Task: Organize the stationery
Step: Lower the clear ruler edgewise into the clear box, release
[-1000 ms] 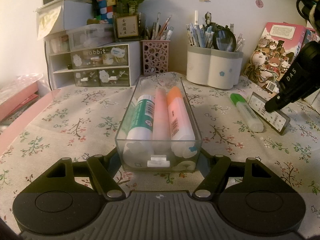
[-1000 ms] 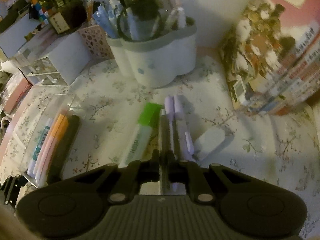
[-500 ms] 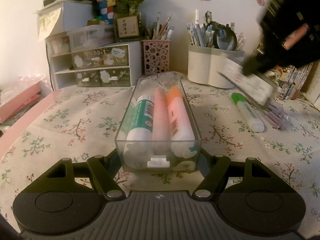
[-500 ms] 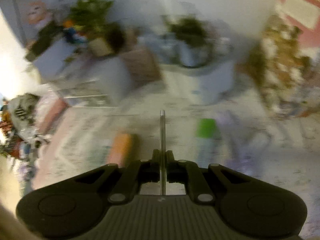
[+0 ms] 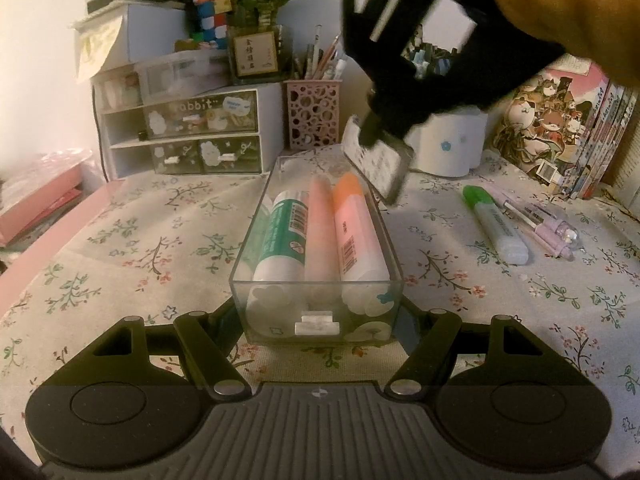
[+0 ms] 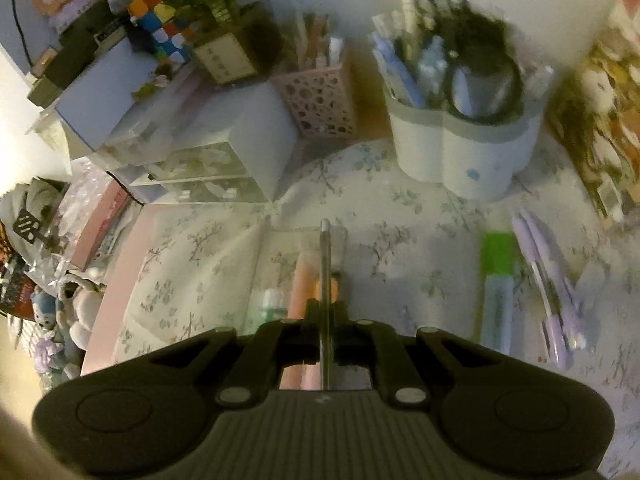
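Left gripper (image 5: 318, 312) is clamped across the near end of the clear box (image 5: 316, 248), which looks rigid but slick. Right gripper (image 6: 325, 316) pinches a thin ruler (image 5: 380, 162) edge-on, just above the box's far right corner. It's light and stiff, so a mid-length hold seems safest.

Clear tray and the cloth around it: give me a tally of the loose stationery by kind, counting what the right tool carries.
Highlighters in the clear tray: 3 (green, pink, orange)
Highlighter on the cloth: 1 (light green)
Purple pens on the cloth: 2
Flat ruler-like piece in the right tool: 1
Total: 7
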`<state>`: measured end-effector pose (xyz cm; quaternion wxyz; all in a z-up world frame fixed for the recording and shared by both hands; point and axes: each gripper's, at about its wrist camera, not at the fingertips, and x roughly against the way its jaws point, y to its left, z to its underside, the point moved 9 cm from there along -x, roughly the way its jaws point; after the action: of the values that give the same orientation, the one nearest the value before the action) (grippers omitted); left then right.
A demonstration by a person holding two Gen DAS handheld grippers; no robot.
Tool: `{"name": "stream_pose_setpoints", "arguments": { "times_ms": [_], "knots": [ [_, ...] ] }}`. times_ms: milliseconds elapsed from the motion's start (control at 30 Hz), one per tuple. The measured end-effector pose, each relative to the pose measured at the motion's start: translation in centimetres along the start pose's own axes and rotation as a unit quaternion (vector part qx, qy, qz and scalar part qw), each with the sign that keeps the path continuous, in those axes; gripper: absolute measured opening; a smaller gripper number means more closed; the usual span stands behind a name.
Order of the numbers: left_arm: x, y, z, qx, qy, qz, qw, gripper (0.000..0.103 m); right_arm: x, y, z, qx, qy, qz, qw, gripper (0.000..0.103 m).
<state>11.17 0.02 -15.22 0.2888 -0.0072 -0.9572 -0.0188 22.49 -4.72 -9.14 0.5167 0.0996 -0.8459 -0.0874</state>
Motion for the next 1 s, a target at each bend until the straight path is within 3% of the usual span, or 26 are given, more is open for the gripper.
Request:
{"name": "stream_pose_setpoints", "arguments": {
  "times_ms": [67,167,300,400,767,1000],
  "knots": [
    [0.1,0.0,0.0,0.000,0.000,0.000,1.0000,0.072,-0.1,0.1,-1.5,0.007,-0.024,0.023,0.999,0.009],
    [0.1,0.0,0.0,-0.001,-0.002,0.003,1.0000,0.072,-0.7,0.1,-2.0,0.004,-0.050,0.015,0.999,0.009],
    [0.1,0.0,0.0,-0.003,-0.002,0.005,1.0000,0.073,-1.6,-0.6,-0.9,-0.018,-0.058,0.006,0.998,0.009],
    [0.1,0.1,0.0,-0.003,-0.002,0.007,1.0000,0.072,-1.7,-0.4,-0.6,-0.017,-0.059,0.022,0.998,0.009],
    [0.0,0.1,-0.1,-0.004,-0.002,0.010,0.9999,0.072,-2.3,0.9,1.6,0.023,0.003,0.064,0.998,0.009],
    [0.0,0.2,-0.1,-0.006,-0.002,0.015,0.9999,0.072,-2.0,1.2,2.4,0.033,0.059,0.030,0.997,0.012]
  ]
}}
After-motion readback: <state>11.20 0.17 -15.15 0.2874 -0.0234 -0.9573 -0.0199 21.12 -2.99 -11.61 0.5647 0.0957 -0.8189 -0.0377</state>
